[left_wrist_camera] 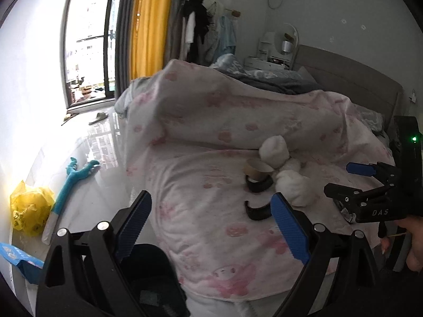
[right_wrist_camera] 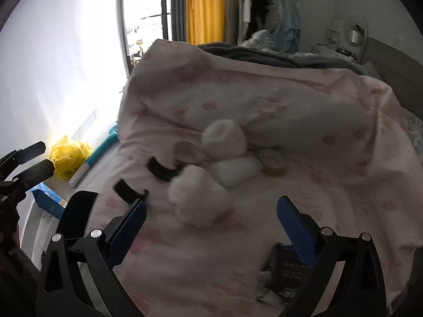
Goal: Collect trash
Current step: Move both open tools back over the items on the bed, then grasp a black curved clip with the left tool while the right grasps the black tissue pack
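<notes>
On the pink-patterned quilt (left_wrist_camera: 211, 237) lies a small heap of trash. It holds white tissue wads (left_wrist_camera: 273, 150) (right_wrist_camera: 198, 195), a cardboard tube (left_wrist_camera: 257, 170) (right_wrist_camera: 186, 153), a tape roll (right_wrist_camera: 273, 163) and two black curved pieces (left_wrist_camera: 257, 211) (right_wrist_camera: 129, 191). My left gripper (left_wrist_camera: 211, 227) is open just short of the nearer black piece, with nothing between its fingers. My right gripper (right_wrist_camera: 211, 232) is open too, over the quilt in front of the nearest wad. It also shows at the right of the left wrist view (left_wrist_camera: 349, 181). A dark packet (right_wrist_camera: 288, 272) lies under its right finger.
A yellow plastic bag (left_wrist_camera: 29, 211), a teal long-handled toy (left_wrist_camera: 71, 185) and a blue packet (left_wrist_camera: 18, 259) lie on the glossy floor left of the bed. A black bin-like shape (left_wrist_camera: 150, 277) sits low by the bed's corner. Rumpled grey bedding and a headboard lie beyond.
</notes>
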Tool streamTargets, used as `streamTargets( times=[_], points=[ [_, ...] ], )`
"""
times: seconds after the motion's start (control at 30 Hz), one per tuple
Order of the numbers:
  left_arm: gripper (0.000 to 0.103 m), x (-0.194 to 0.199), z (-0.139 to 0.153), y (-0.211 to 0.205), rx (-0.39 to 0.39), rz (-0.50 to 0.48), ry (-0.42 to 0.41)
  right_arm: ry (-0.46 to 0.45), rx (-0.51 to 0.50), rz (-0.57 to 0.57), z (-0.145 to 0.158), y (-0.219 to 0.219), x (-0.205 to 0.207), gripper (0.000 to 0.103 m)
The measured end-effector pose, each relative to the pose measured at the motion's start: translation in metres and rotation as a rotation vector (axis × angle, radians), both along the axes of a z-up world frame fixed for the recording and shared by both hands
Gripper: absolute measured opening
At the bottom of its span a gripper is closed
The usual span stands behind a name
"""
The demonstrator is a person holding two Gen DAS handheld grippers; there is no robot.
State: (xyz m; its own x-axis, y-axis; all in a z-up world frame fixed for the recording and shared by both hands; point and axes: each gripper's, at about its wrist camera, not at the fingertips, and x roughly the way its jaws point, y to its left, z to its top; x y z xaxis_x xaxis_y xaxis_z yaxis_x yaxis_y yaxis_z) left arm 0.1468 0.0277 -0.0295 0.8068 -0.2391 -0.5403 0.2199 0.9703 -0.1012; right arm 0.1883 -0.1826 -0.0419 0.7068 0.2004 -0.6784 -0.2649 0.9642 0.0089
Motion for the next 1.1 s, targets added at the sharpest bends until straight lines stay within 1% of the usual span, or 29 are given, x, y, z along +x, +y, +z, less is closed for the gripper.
streamTargets(
  times=[0.17,0.3,0.4,0.47,0.6,0.7,0.8,0.97,1.0,1.1],
  points=[
    [0.093,0.003,-0.005,-0.018,0.004,-0.035,0.006,0.012,-0.021,-0.044,-0.009,-0.023,0.000,0.100],
    [0.093,0.013,-0.017,-0.031,0.009,-0.043,0.044,0.029,-0.018,-0.072,-0.019,-0.042,0.000,0.100],
    [0.093,0.018,-0.023,-0.040,0.002,-0.057,0.062,0.029,-0.001,-0.075,-0.022,-0.055,-0.001,0.100],
    [0.093,0.021,-0.028,-0.047,0.007,-0.065,0.075,0.039,-0.015,-0.076,-0.025,-0.060,-0.002,0.100],
    [0.092,0.029,-0.041,-0.062,0.020,-0.070,0.105,0.055,0.003,-0.075,-0.030,-0.071,-0.005,0.100],
    [0.089,0.035,-0.047,-0.069,0.026,-0.055,0.125,0.063,0.022,-0.058,-0.035,-0.074,-0.007,0.100],
    [0.086,0.042,-0.056,-0.075,0.047,-0.030,0.152,0.066,0.010,-0.035,-0.041,-0.074,-0.009,0.100],
    [0.076,0.051,-0.070,-0.083,0.058,-0.008,0.202,0.103,-0.025,-0.011,-0.057,-0.074,-0.008,0.100],
    [0.072,0.052,-0.071,-0.085,0.061,-0.004,0.209,0.112,-0.031,-0.008,-0.061,-0.074,-0.008,0.100],
    [0.068,0.055,-0.073,-0.088,0.069,0.011,0.217,0.131,-0.027,-0.003,-0.066,-0.077,-0.007,0.100]
  ],
)
